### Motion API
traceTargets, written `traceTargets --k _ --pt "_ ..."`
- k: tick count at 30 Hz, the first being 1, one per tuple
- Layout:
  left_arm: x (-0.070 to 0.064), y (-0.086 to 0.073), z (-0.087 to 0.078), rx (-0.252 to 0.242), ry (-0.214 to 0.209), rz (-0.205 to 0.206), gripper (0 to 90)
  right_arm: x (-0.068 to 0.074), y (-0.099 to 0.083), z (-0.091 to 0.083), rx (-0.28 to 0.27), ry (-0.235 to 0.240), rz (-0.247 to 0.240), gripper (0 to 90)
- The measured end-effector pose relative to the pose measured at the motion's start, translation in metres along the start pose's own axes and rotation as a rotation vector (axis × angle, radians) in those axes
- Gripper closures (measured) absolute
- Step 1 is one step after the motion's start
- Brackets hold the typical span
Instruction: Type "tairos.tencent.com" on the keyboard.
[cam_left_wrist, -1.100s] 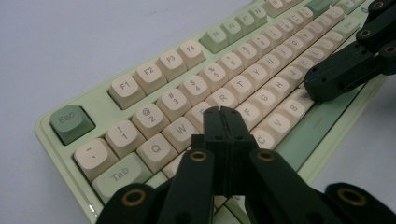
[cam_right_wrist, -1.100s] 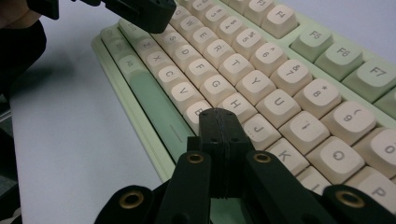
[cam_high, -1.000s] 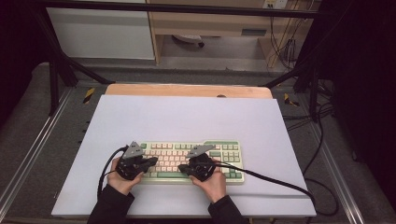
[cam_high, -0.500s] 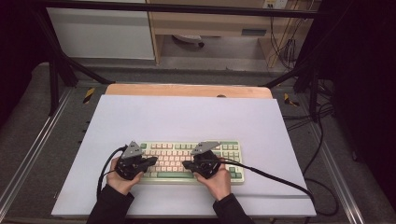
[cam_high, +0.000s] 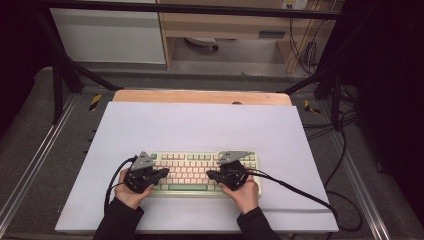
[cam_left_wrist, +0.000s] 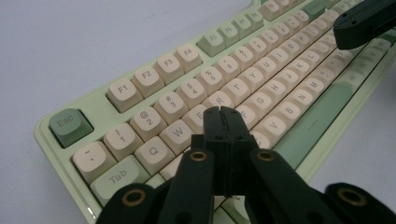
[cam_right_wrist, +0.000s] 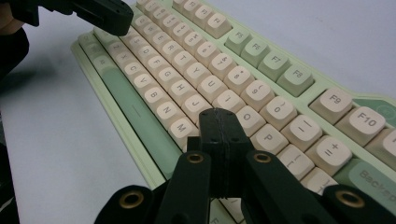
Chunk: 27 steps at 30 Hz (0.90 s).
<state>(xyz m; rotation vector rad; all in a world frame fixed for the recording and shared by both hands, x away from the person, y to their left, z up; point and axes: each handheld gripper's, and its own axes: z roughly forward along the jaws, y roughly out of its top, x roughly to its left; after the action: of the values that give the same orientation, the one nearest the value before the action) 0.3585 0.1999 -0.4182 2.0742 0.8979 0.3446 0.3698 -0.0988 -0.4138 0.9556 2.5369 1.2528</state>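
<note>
A pale green keyboard (cam_high: 192, 159) with cream keys lies near the front of the white table top (cam_high: 200, 125). My left gripper (cam_high: 165, 173) is shut and empty, its tip over the left letter keys, around E and D (cam_left_wrist: 221, 112). My right gripper (cam_high: 210, 174) is also shut and empty, its tip hovering over the keys near K and L (cam_right_wrist: 217, 114). The two tips point at each other across the keyboard (cam_left_wrist: 261, 60). Whether either tip touches a key is hidden. The other gripper's tip shows at the far edge of each gripper view.
A wooden strip (cam_high: 200, 96) runs along the table's back edge. Cables (cam_high: 300, 192) trail from both grippers across the front of the table. Metal frame rails (cam_high: 37, 155) and floor cables flank the table.
The right gripper has shifted slightly right along the keyboard and turned its tip leftward. The left gripper has barely moved.
</note>
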Motion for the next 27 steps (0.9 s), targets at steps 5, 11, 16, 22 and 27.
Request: traceTargets --k 5,11,16,22,27 --pt "-0.002 0.001 0.001 0.002 -0.002 0.006 89.9 -0.003 -0.003 -0.005 0.003 -0.006 -0.003 90.0" --pt "-0.005 0.005 0.003 -0.001 -0.004 0.012 89.9 -0.007 -0.009 -0.012 -0.003 -0.013 0.013 90.0" --pt "-0.009 0.010 0.006 0.003 -0.010 0.024 89.9 -0.009 -0.013 -0.015 -0.007 -0.016 0.021 90.0" --pt "-0.014 0.016 0.009 0.001 -0.019 0.036 89.9 -0.013 -0.018 -0.018 -0.011 -0.018 0.031 90.0" --pt "-0.016 0.021 0.012 0.004 -0.019 0.040 89.9 -0.013 -0.020 -0.019 -0.010 -0.016 0.037 90.0"
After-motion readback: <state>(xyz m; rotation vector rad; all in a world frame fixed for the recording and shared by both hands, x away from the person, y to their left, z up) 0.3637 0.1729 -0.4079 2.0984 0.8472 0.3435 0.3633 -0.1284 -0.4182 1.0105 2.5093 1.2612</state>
